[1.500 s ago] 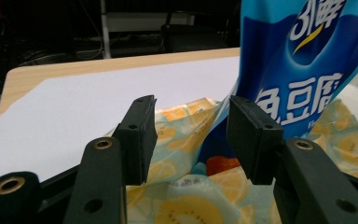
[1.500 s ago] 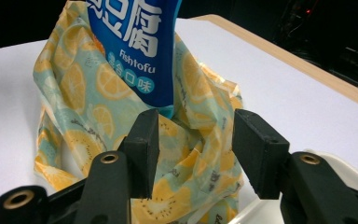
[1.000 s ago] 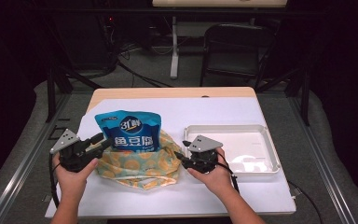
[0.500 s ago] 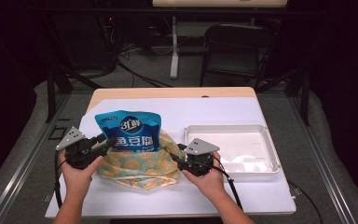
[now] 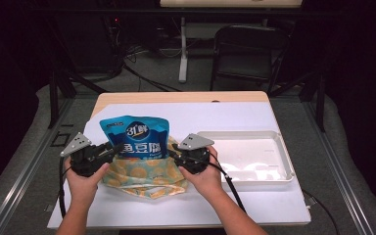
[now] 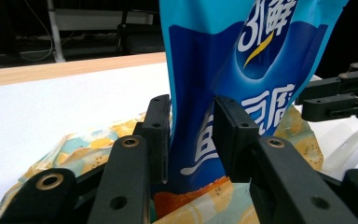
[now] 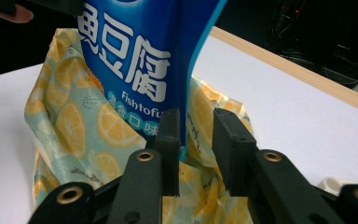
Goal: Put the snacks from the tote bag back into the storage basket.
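Glossy blue snack pouch [image 5: 136,138] stands upright, bottom sunk in crumpled lemon-print fabric bag [image 5: 144,175] mid-table, top two-thirds sticking out. Left gripper [image 5: 108,150] at pouch's left edge: jaws have just been closing, half-narrowed, pouch edge between them, firm pinch unclear. Right gripper [image 5: 175,152] at right edge: jaws likewise just closing, straddling pouch edge and bag rim, gap showing. Judged early: pouch seemingly gets lifted out, nothing moved yet. Rigid white tray [image 5: 284,161] waits at right.

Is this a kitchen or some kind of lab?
Probably a lab or test room, not a kitchen: a plain white table under a camera, cables on the floor, and a folding chair in a dark room.
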